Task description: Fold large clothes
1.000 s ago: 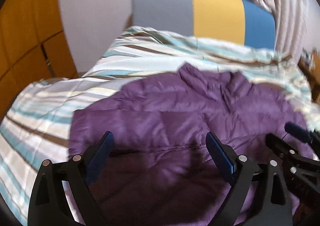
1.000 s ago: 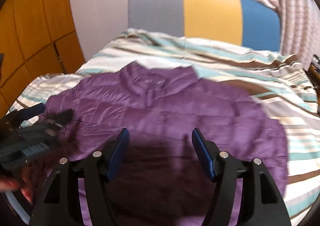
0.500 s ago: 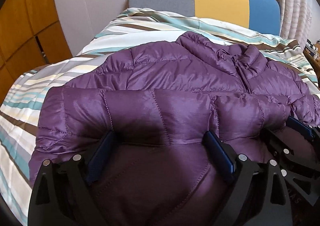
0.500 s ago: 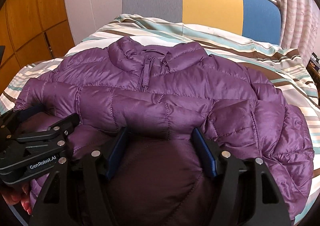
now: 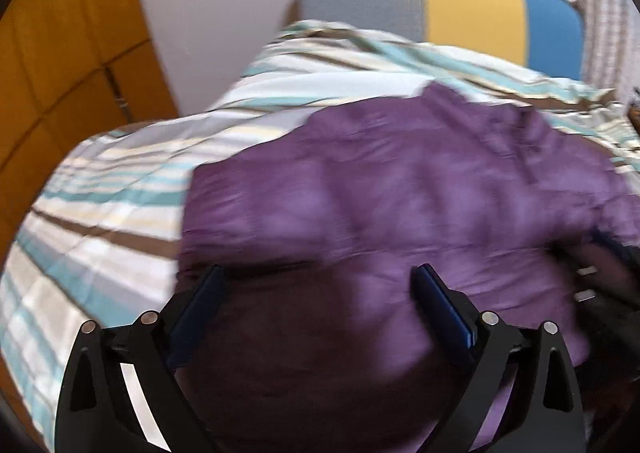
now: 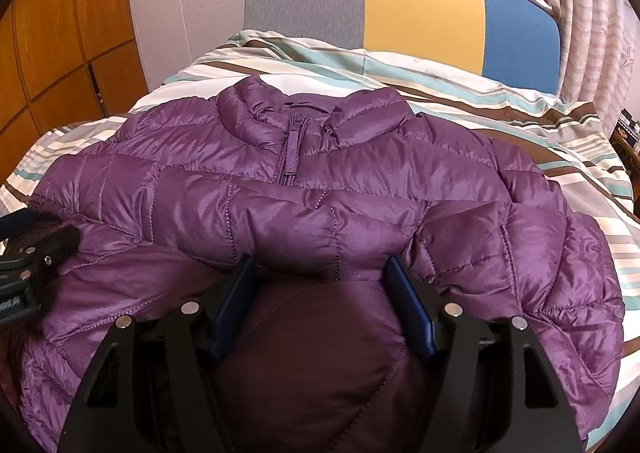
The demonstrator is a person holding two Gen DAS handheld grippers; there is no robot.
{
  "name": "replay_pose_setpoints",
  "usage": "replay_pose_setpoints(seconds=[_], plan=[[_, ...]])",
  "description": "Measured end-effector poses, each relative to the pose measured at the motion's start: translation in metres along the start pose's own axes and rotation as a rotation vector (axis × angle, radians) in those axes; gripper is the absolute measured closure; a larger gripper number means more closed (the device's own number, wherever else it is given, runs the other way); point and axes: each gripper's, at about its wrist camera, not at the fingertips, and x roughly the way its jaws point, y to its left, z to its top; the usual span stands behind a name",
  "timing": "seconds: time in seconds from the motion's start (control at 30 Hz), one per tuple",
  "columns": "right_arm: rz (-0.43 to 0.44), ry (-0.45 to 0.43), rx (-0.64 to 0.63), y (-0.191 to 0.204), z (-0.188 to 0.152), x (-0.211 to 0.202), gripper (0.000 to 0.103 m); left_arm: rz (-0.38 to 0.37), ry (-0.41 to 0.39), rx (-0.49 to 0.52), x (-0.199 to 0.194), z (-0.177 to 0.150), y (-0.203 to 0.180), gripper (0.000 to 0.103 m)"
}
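Now, both claws at the hem!
Right gripper (image 6: pixel 320 273) and left gripper (image 5: pixel 318 285) gape open around the purple jacket (image 6: pixel 320 181); collar lies straight ahead, toward the headboard (image 6: pixel 400 5).

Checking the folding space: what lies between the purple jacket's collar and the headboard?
Only striped bedding lies between the jacket collar and the headboard; the right wrist view shows it sharply.

No legible text, label, brand or number anywhere in either view.
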Motion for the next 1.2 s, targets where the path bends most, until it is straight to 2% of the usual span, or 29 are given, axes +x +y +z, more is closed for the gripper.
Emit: replay_pose_setpoints(seconds=[0.07, 0.2, 0.27, 0.37, 0.5, 0.63, 0.8, 0.93, 1.1, 1.2], plan=[[0.001, -0.003, -0.002, 0.000, 0.000, 0.000, 0.034, -0.067, 0.026, -0.055, 0.015, -0.008, 0.014, 0.003], [0.000, 0.000, -0.002, -0.001, 0.001, -0.001, 0.030, -0.032, 0.038, -0.025, 0.020, -0.005, 0.008, 0.003], [0.007, 0.006, -0.003, -0.001, 0.002, -0.005, 0.025, -0.051, 0.044, -0.037, 0.019, -0.005, 0.011, 0.003], [0.016, 0.019, 0.016, -0.007, 0.001, -0.029, 0.023, -0.080, 0.050, -0.037, 0.007, -0.004, 0.019, 0.003], [0.078, 0.036, 0.069, -0.020, -0.012, -0.068, 0.023, -0.091, 0.017, -0.018, -0.026, -0.014, 0.026, 0.003], [0.082, 0.029, 0.080, -0.038, -0.042, -0.116, 0.023, -0.143, -0.013, -0.032, -0.057, -0.045, 0.037, 0.003], [0.053, 0.057, 0.165, -0.079, -0.093, -0.165, 0.023, -0.197, 0.016, -0.086, -0.085, -0.099, 0.058, 0.003], [0.012, 0.078, 0.244, -0.116, -0.133, -0.202, 0.024, -0.210, 0.030, -0.146, -0.104, -0.134, 0.078, 0.003], [0.001, 0.129, 0.327, -0.148, -0.179, -0.234, 0.028, -0.239, 0.031, -0.158, -0.124, -0.165, 0.088, 0.003], [0.028, 0.158, 0.347, -0.155, -0.204, -0.248, 0.030, -0.276, 0.041, -0.148, -0.134, -0.181, 0.091, 0.003]])
